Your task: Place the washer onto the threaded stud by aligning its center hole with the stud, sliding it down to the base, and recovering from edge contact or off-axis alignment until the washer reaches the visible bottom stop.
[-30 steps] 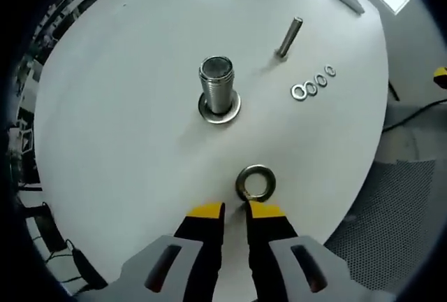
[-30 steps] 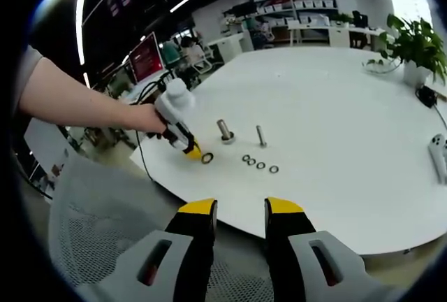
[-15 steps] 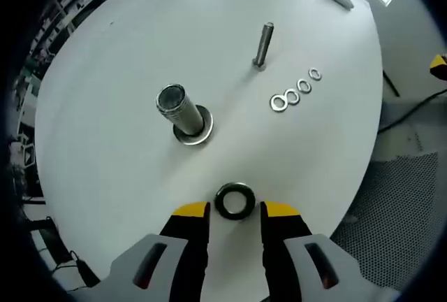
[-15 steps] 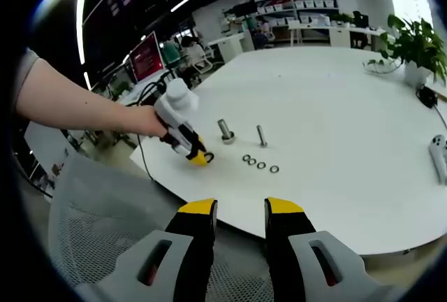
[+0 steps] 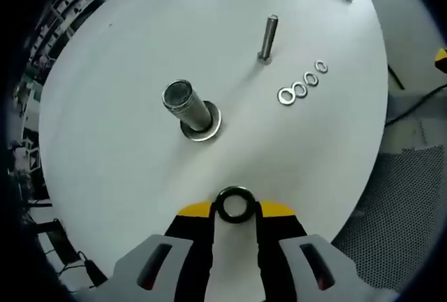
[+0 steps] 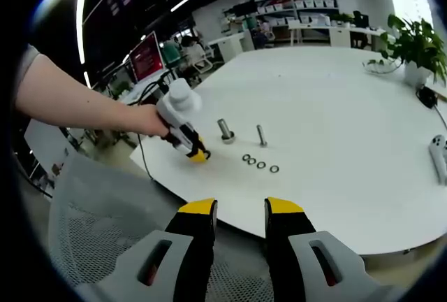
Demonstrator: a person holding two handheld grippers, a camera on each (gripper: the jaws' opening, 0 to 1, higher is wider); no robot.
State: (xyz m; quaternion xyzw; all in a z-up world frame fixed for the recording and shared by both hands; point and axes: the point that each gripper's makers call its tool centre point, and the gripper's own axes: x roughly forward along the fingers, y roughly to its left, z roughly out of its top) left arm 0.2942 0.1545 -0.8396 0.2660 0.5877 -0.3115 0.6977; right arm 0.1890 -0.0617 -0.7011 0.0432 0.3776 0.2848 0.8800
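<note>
**Washer between the left jaws, stud waiting ahead**

Over the round white table (image 5: 105,106), a bare forearm (image 6: 77,103) reaches in from the left of the right gripper view, the hand (image 6: 150,120) angling the left gripper (image 5: 235,209) down at the tabletop. Its jaws are clamped on one large washer (image 5: 235,204), held at the near table edge. The right gripper (image 6: 239,207) hovers off the table, jaws apart, gripping nothing.

One thick threaded stud (image 5: 187,106) stands upright (a washer already at its base); one slim bolt (image 5: 268,36) stands upright beyond. Four small washers (image 5: 302,85) lie in a row.
</note>
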